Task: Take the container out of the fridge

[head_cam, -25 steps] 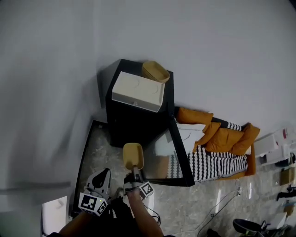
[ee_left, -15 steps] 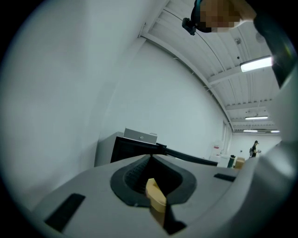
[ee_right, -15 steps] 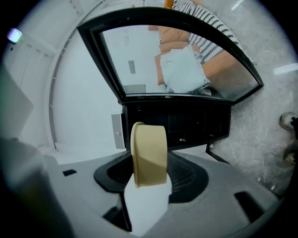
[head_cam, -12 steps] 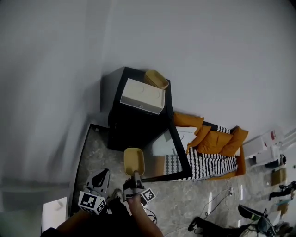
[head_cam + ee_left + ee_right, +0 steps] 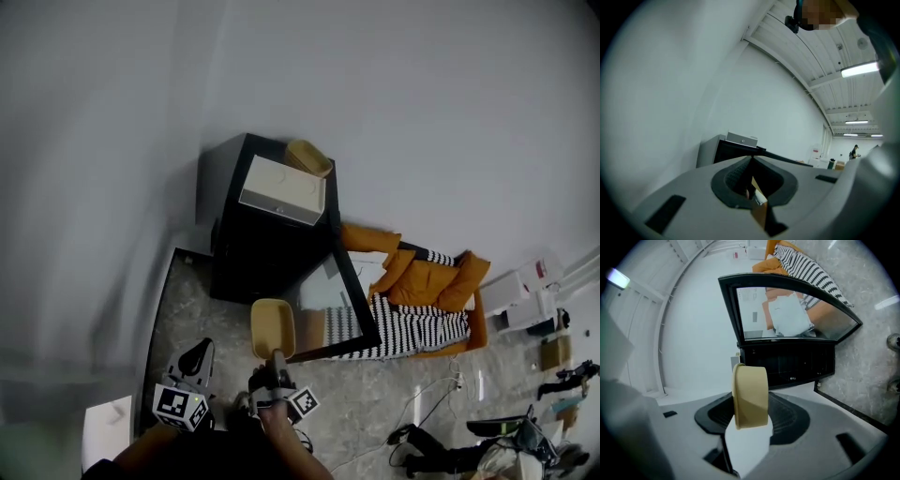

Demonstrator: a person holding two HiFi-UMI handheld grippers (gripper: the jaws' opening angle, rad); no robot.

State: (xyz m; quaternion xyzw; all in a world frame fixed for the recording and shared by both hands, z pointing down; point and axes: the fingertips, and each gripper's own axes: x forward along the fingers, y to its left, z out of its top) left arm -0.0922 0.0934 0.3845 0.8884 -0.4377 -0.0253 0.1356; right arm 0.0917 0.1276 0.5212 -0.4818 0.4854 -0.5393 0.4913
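The right claw (image 5: 275, 360) points level, clamped on the container (image 5: 273, 328), which is out of the open fridge (image 5: 251, 255) and near its door. The left claw (image 5: 197, 360), just left of it, is pressed together and empty. The floor (image 5: 187, 309) is grey marble, the wall (image 5: 422, 94) white, with orange cushions (image 5: 427, 281) at right.

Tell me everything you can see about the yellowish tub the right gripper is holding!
The tub is a small tan container, smooth and plastic-looking, with rounded corners and a thin rim. It has no lid and looks empty. The right gripper clamps its near end between the jaws, holding it in the air outside the black fridge, in front of the open glass door.
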